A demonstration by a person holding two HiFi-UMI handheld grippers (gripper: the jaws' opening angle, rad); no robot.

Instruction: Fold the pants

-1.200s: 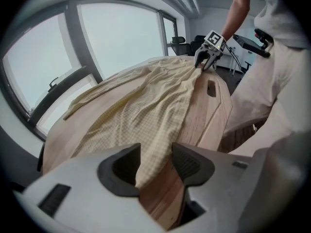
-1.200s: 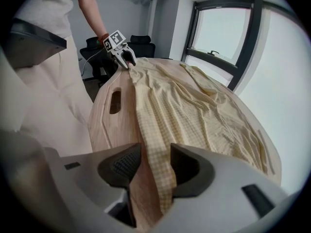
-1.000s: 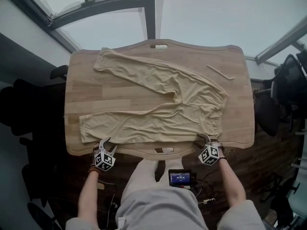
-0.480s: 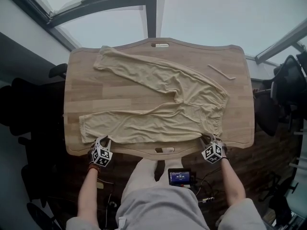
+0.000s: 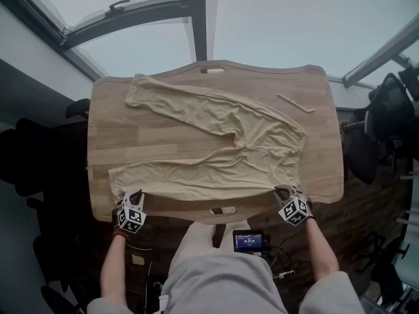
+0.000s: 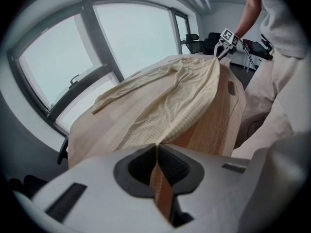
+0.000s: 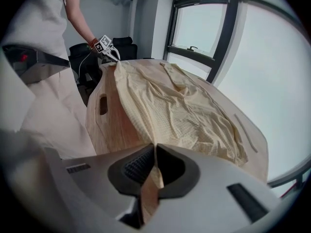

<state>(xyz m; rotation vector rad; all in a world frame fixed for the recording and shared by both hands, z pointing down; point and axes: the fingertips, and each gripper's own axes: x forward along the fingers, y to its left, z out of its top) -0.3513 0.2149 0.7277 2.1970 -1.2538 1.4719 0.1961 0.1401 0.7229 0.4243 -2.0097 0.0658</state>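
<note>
At the bench's 7 and 5 o'clock, the left gripper and right gripper jaws had just clenched onto the pants edge.

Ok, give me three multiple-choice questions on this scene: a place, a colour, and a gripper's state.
1. Where is the thin strip relative to the pants? A) on them B) under them C) apart, by the table's far right corner
2. The pants' colour? A) pale yellow B) navy C) black
3. The right gripper is: A) open B) shut on the pants C) shut on the strip
Key: 1 C, it lies on bare wood; 2 A, the cloth is pale yellow; 3 B, its fingers have just closed on the pants' near edge.
</note>
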